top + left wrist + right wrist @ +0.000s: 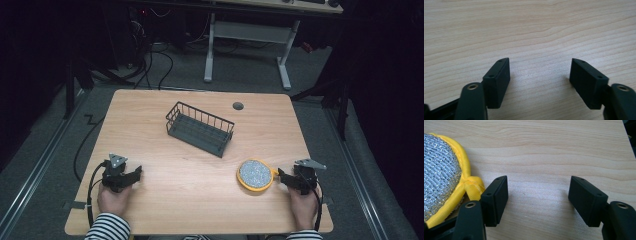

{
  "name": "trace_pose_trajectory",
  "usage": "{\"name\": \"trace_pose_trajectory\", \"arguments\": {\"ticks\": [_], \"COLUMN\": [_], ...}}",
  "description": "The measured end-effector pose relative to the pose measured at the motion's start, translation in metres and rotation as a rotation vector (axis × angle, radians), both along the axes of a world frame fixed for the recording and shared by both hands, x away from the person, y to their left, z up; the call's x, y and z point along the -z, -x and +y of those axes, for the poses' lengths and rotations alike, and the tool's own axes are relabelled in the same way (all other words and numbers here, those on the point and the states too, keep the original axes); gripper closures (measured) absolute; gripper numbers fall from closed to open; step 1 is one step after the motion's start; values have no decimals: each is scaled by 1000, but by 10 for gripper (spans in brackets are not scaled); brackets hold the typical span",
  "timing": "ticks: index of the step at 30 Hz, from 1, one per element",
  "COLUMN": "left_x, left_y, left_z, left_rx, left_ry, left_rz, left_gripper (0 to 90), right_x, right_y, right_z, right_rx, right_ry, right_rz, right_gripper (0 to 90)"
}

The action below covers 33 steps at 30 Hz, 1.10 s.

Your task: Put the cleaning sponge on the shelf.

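Observation:
A round scouring pad (255, 173) with a silver mesh face and yellow rim lies flat on the wooden table (200, 165), near the front right. My right gripper (279, 175) rests just right of it, open, jaws pointing toward the pad. In the right gripper view (537, 197) the pad (441, 175) lies left of the left jaw, its yellow loop close beside that jaw, with bare wood between the jaws. My left gripper (136, 174) sits at the front left, open over bare wood (539, 80). A dark wire basket (200, 128) stands mid-table, with nothing inside.
A round cable hole (238, 106) sits near the table's far edge. Beyond the table are a white desk frame (247, 45) and floor cables (150, 65). Bare wood lies between the two grippers and around the basket.

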<state>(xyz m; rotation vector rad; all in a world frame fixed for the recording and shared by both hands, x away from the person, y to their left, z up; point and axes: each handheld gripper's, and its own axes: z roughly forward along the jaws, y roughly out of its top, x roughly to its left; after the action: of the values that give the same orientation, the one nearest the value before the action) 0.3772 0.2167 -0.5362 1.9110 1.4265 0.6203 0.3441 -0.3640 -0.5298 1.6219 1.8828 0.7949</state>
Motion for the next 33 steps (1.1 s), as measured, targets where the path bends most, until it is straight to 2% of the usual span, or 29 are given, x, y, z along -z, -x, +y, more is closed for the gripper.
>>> {"name": "trace_pose_trajectory", "arguments": {"ticks": [3,4,8,11,12,15,16,19,23,25,33], "left_x": [-1,-4,-10,-17,-25,-32,-41,-48,-63,-65,-88], "left_y": [-3,-6,-12,-16,-22,-28,-36,-43,-57,-60,-88], "left_z": [-1,-2,-4,-7,-9,-10,-11,-13,-22,-24,-43], "left_rx": [1,6,25,37,47,51,58,63,99,104,146], "left_ry": [3,14,37,38,47,57,66,83,73,71,67], "left_rz": [11,30,39,27,18,15,11,7,4,0,-9], "left_gripper": [378,390,404,404,403,398,398,396,394,394,399], "right_x": [0,0,0,0,0,0,0,0,0,0,0], "right_y": [0,0,0,0,0,0,0,0,0,0,0], "right_z": [0,0,0,0,0,0,0,0,0,0,1], "right_rx": [-1,-5,-6,-9,-9,-10,-10,-10,-10,-10,-7], "right_ry": [0,2,1,3,2,2,2,3,3,3,3], "right_rz": [2,1,1,1,1,1,1,1,1,1,1], "right_gripper": [323,323,323,323,323,322,322,321,321,321,321]}}
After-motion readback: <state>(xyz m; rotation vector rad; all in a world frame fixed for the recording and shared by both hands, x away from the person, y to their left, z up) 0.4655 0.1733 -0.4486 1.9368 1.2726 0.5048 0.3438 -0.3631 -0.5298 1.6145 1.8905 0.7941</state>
